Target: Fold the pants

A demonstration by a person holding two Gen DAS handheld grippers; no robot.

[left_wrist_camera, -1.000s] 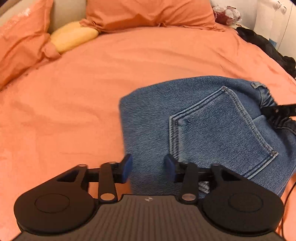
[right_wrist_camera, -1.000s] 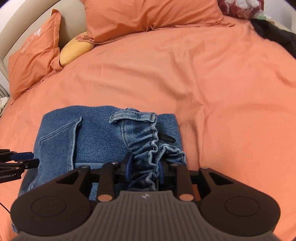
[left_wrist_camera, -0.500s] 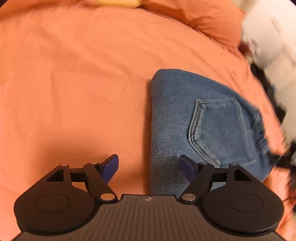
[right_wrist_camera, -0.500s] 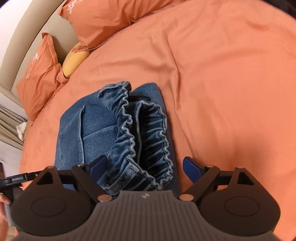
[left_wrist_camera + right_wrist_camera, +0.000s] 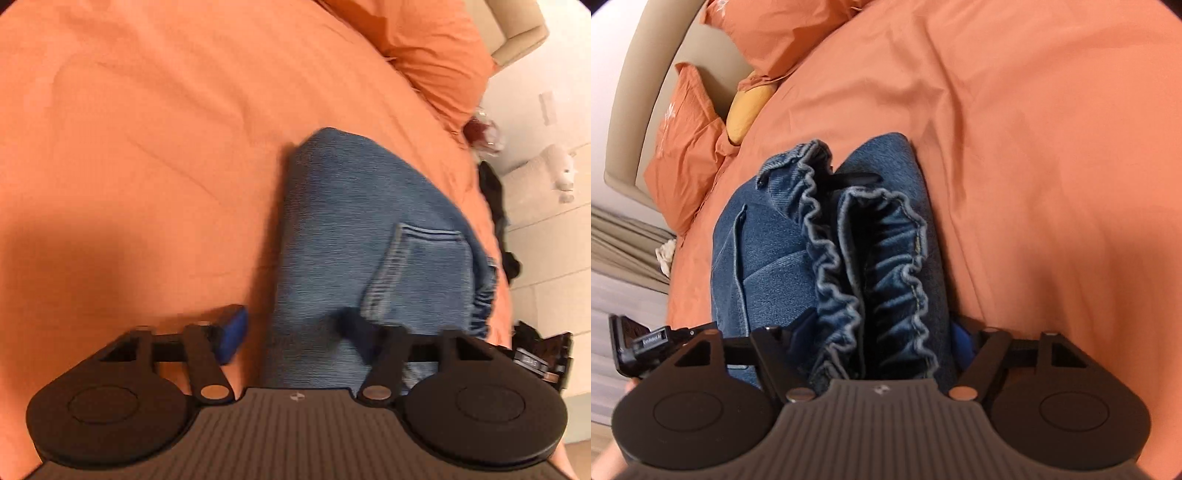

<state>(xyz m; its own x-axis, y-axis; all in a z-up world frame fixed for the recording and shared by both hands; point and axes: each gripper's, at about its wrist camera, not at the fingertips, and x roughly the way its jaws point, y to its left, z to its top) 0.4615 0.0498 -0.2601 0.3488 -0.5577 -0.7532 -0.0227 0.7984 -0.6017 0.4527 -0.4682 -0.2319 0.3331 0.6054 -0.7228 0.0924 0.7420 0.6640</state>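
The blue denim pants [image 5: 354, 236] lie folded into a compact bundle on the orange bedsheet [image 5: 140, 129], back pocket up. My left gripper [image 5: 291, 328] is open, its fingers straddling the bundle's near edge without closing on it. In the right wrist view the pants [image 5: 768, 266] show their ruffled elastic waistband [image 5: 879, 266] up close. My right gripper [image 5: 879, 339] is open, with the waistband end lying between its spread fingers.
Orange pillows [image 5: 683, 147] and a yellow cushion [image 5: 746, 107] lie by the beige headboard [image 5: 631, 85]. Dark clothing [image 5: 495, 192] sits at the bed's far edge near a white cabinet [image 5: 546, 206]. The other gripper shows at the left edge of the right wrist view [image 5: 639, 343].
My right gripper let go of the waistband and opened wide. My left gripper also opened wider. Both cameras tilted and swung, so the bundle now runs lengthwise away from each.
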